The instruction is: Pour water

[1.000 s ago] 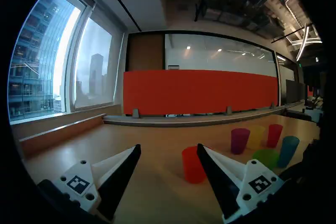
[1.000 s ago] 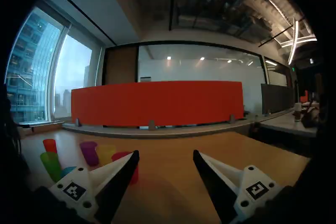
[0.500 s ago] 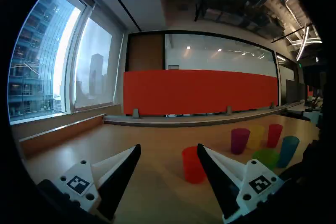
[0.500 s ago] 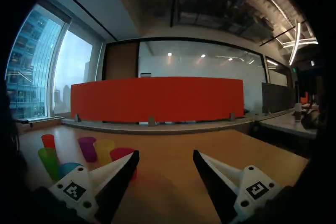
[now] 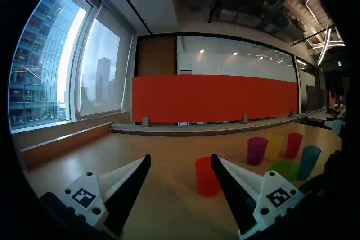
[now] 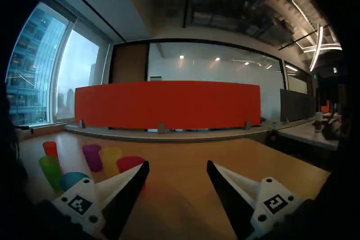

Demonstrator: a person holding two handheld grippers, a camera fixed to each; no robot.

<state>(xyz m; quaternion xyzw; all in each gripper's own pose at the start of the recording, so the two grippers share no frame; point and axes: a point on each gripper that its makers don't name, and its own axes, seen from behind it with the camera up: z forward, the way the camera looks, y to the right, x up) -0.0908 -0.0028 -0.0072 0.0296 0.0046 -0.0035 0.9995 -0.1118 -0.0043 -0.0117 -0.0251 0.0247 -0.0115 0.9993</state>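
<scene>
Several coloured plastic cups stand on a wooden table (image 5: 171, 150). In the left gripper view an orange cup (image 5: 205, 176) sits just ahead of my right finger, with purple (image 5: 257, 150), yellow (image 5: 275, 145), red (image 5: 294, 144), teal (image 5: 309, 161) and green (image 5: 285, 169) cups farther right. My left gripper (image 5: 180, 161) is open and holds nothing. In the right gripper view the orange cup (image 6: 50, 148), green cup (image 6: 50, 170), teal cup (image 6: 73, 180), purple cup (image 6: 93, 156), yellow cup (image 6: 110, 160) and red cup (image 6: 129, 164) cluster at the left. My right gripper (image 6: 177, 167) is open over bare table.
A long orange divider panel (image 5: 211, 98) runs along the table's far edge, with large windows (image 5: 54, 78) on the left. In the right gripper view a second desk (image 6: 310, 134) with small items lies at the far right.
The right gripper view has tilted slightly downward or risen, so the cups and divider sit a little higher in it. The left gripper has stayed still.
</scene>
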